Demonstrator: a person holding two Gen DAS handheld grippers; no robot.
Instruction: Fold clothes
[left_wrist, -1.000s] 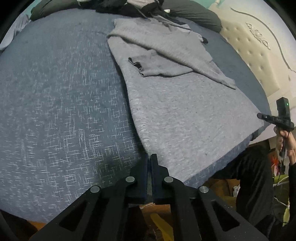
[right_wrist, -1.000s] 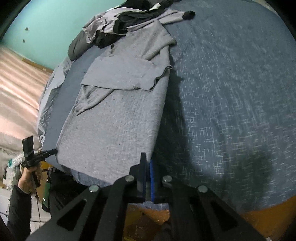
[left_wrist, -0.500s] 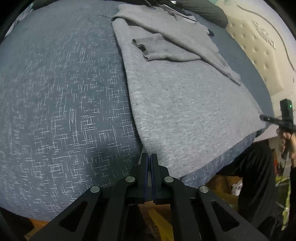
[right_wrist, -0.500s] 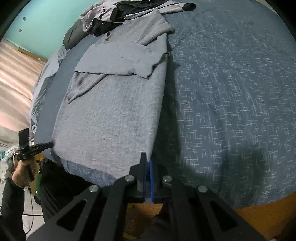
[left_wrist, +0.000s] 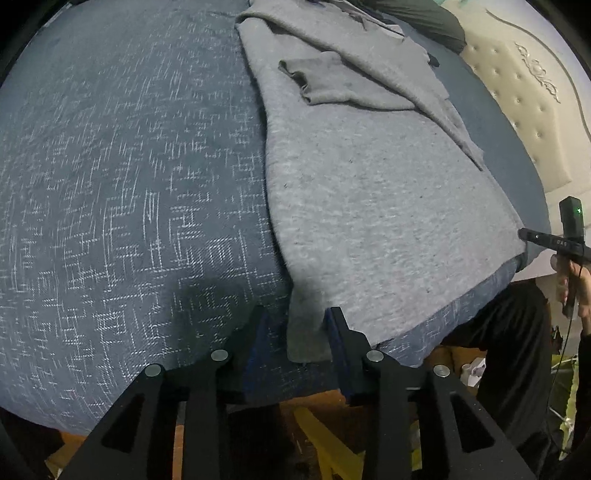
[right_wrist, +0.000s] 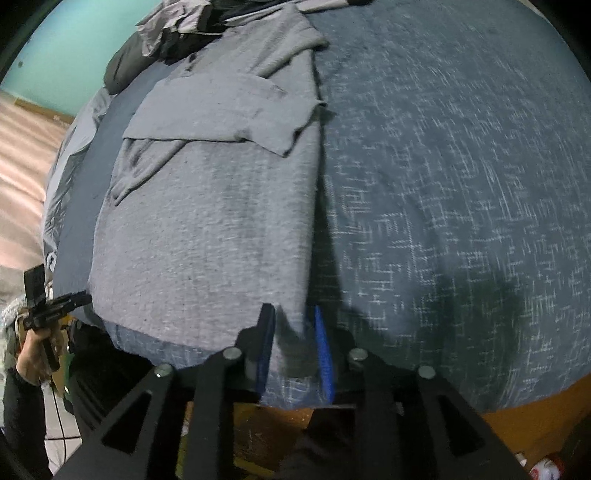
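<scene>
Between the spread fingers of the left gripper (left_wrist: 297, 332) lies one bottom corner of the light grey knitted sweater (left_wrist: 388, 206), hanging just over the near edge of the dark blue bed cover with white crosshatch flecks (left_wrist: 122, 192). The jaws stand apart on either side of that corner without pressing it. Half a second ago these same jaws were pressed together at the hem; they have since opened. The right gripper (right_wrist: 293, 339) shows the same change: its blue-padded fingers (right_wrist: 322, 343), earlier closed, now stand spread around the sweater's other bottom corner (right_wrist: 291, 314).

Ahead of both grippers the sweater stretches flat away across the bed, its sleeves folded in over the chest. Beyond its collar, at the far end from the right gripper, sits a heap of dark and pale grey clothes (right_wrist: 173, 33), with a turquoise wall (right_wrist: 77, 48) behind.

Far to the right of the left gripper, a cream tufted headboard (left_wrist: 532, 110) borders the bed. There too the person's other hand (left_wrist: 576, 288) grips the second tool, whose small white lettering is too blurred to read; a green light glows on its upper block.
</scene>
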